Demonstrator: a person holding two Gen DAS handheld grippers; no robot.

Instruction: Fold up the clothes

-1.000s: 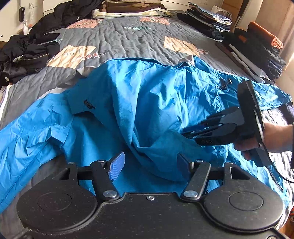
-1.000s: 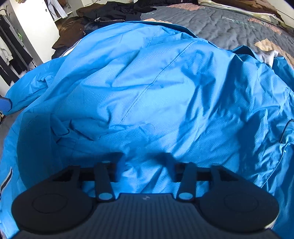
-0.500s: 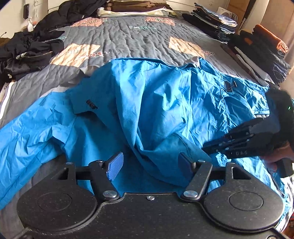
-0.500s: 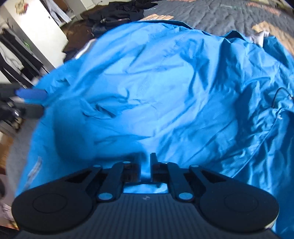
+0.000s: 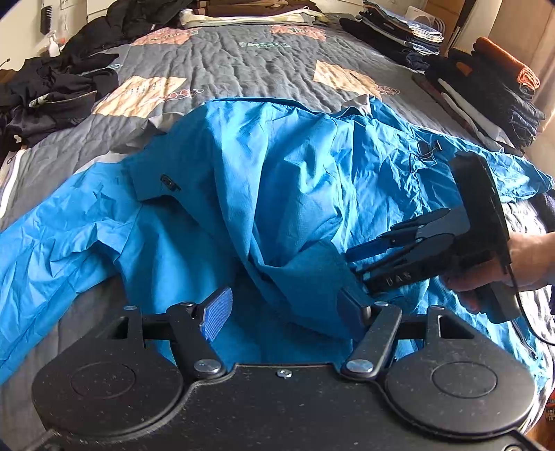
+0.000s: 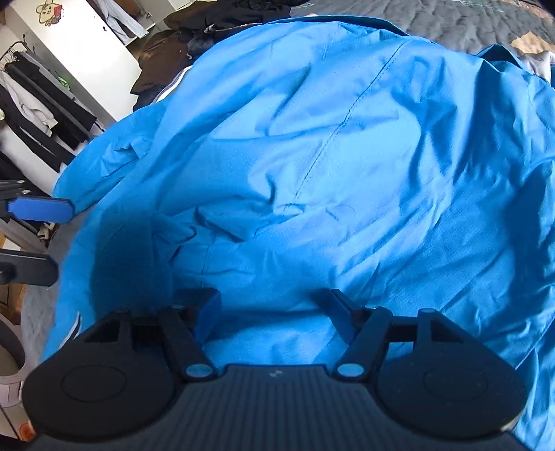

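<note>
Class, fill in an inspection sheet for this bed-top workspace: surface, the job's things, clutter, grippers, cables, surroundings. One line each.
Surface: a bed with a grey patchwork quilt.
Job's things: a blue jacket spread rumpled across the quilt, not yet folded.
Clutter: dark clothes heaped at the far left; folded stacks along the right edge and at the head.
Grippers: left gripper open, low over the jacket's near edge; right gripper open over the jacket, its hand visible in the left view.
Cables: a thin black cable hangs from the right gripper's handle.
Surroundings: a rack of hanging clothes and a white cabinet.
</note>
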